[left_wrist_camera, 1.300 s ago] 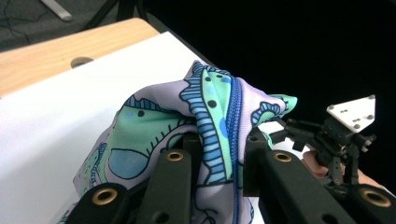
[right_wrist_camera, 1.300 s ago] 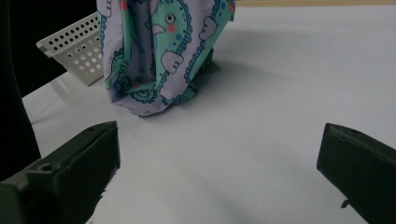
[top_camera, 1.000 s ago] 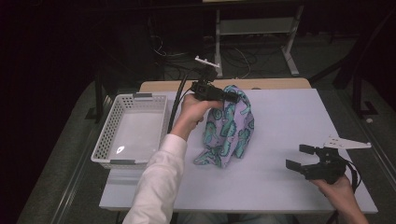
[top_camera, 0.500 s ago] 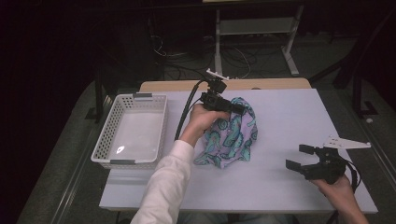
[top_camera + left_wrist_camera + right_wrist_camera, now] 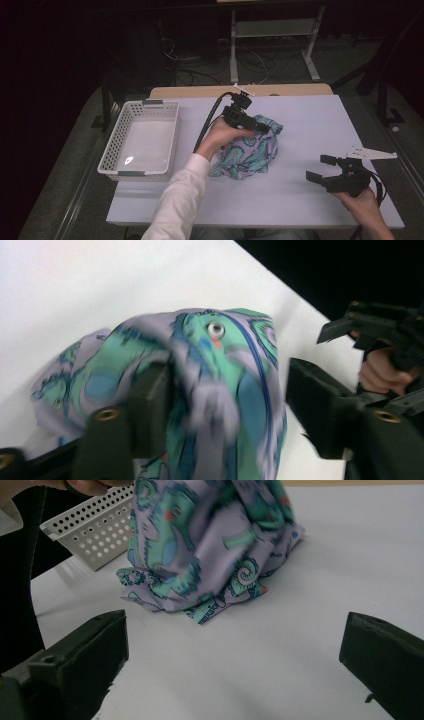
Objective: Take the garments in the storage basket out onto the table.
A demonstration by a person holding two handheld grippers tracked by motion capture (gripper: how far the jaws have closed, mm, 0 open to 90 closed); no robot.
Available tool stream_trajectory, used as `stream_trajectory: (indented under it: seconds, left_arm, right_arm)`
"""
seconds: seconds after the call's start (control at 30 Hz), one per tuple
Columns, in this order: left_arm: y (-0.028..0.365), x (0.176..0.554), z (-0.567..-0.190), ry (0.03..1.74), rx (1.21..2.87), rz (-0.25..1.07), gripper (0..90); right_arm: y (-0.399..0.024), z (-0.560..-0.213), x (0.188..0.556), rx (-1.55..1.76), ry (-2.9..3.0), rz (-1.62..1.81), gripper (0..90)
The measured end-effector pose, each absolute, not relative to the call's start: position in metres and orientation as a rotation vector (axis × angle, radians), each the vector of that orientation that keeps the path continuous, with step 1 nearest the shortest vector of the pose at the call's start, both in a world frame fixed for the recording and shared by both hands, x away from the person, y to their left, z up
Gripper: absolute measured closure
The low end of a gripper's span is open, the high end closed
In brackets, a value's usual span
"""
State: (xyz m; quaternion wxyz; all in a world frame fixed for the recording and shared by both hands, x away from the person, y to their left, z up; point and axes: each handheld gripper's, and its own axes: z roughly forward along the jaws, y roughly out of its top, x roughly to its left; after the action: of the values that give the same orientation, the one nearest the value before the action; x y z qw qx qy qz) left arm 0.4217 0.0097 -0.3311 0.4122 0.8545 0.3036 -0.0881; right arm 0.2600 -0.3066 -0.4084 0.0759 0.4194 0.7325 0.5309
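A patterned cloth (image 5: 248,154) in lilac, teal and blue lies in a heap near the middle of the white table (image 5: 310,125). My left gripper (image 5: 267,129) hovers over the heap's far top, pointing right. Its jaws have just been opening. In the left gripper view the cloth (image 5: 220,350) hangs blurred between them, draped against the left jaw, with a gap to the right one. My right gripper (image 5: 320,168) rests low at the front right, open with nothing in it. It faces the cloth (image 5: 210,545) from a distance.
A white perforated basket (image 5: 112,150) stands on the table's left side, nothing inside it; its corner (image 5: 95,535) appears in the right gripper view. A wooden tabletop edge (image 5: 240,91) lies behind. Dark floor with cables and metal legs surrounds the table.
My left gripper has come down and to the right with the cloth. The cloth, earlier hanging stretched, has sunk into a heap. The right gripper has stayed still.
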Motion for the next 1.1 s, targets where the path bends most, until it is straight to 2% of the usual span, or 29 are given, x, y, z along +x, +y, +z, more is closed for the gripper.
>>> stream_trajectory:
  seconds: [0.03, 0.07, 0.1, 0.13, 0.37, 1.1]
  left_arm:
    - [0.01, 0.422, -0.331, 0.764, 2.149, -0.222, 27.4]
    - [0.01, 0.421, -0.331, 0.755, 2.156, -0.223, 27.4]
    - [0.011, 0.42, -0.33, 0.751, 2.157, -0.216, 20.0]
    - [0.012, 0.419, -0.329, 0.74, 2.163, -0.205, 20.0]
    - [0.019, 0.414, -0.322, 0.717, 2.154, -0.173, 0.0]
    - [0.077, 0.392, -0.309, 0.745, 2.086, -0.059, 0.0]
  right_arm:
    - [-0.307, -0.408, 0.26, 1.257, 2.196, 1.592, 0.0]
    - [-0.307, -0.408, 0.26, 1.257, 2.196, 1.592, 0.0]
    - [-0.307, -0.409, 0.26, 1.257, 2.196, 1.591, 0.0]
    - [-0.307, -0.409, 0.26, 1.257, 2.196, 1.591, 0.0]
    - [-0.306, -0.408, 0.26, 1.257, 2.196, 1.591, 0.0]
    - [-0.307, -0.409, 0.26, 1.259, 2.195, 1.588, 0.0]
